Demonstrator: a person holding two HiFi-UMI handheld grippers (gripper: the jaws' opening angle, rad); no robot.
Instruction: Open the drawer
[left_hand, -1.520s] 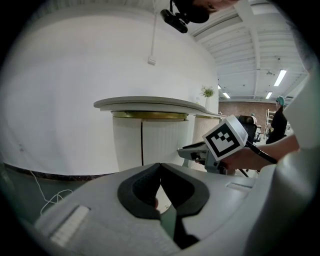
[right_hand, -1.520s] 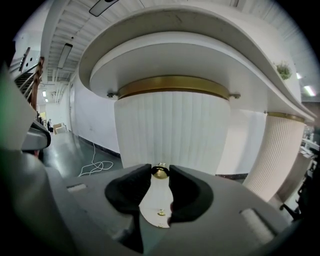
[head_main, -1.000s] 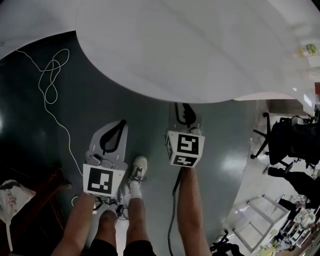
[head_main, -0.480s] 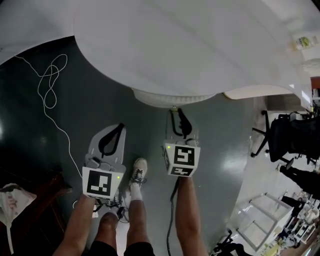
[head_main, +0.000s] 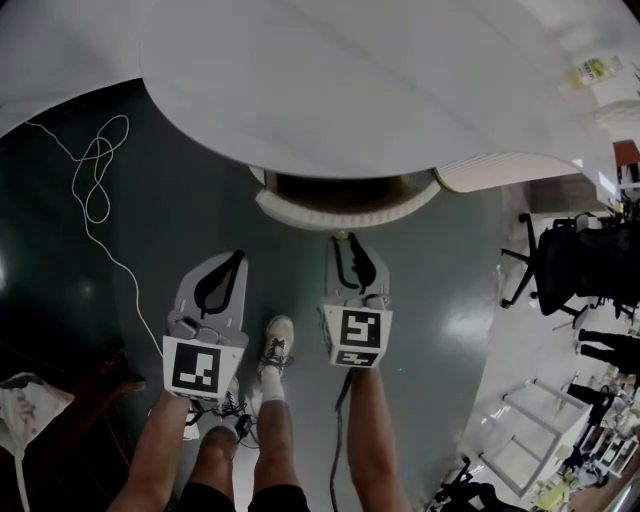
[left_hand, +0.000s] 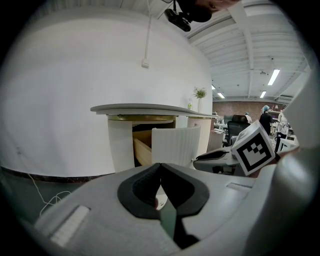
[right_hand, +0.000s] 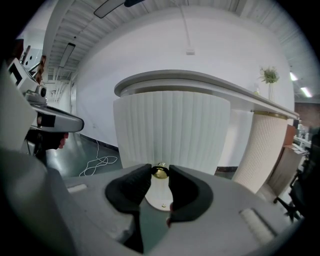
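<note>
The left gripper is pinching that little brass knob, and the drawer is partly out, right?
No, the right gripper pinches the brass knob, as the right gripper view shows. The drawer is indeed partly out.

drawer (head_main: 345, 212) slid out — (right gripper (head_main: 347, 245) back)

The drawer (right_hand: 170, 130) front is ribbed matt white, its knob (right_hand: 160, 171) shiny brass, the floor (head_main: 200, 230) glossy.

Left gripper (left_hand: 160, 169): near, jaws closed together, nothing between them.
Drawer (left_hand: 176, 145): far, open under the counter (left_hand: 150, 107), white ribbed front.
Right gripper (left_hand: 200, 159): right, just beside the drawer front.
</note>
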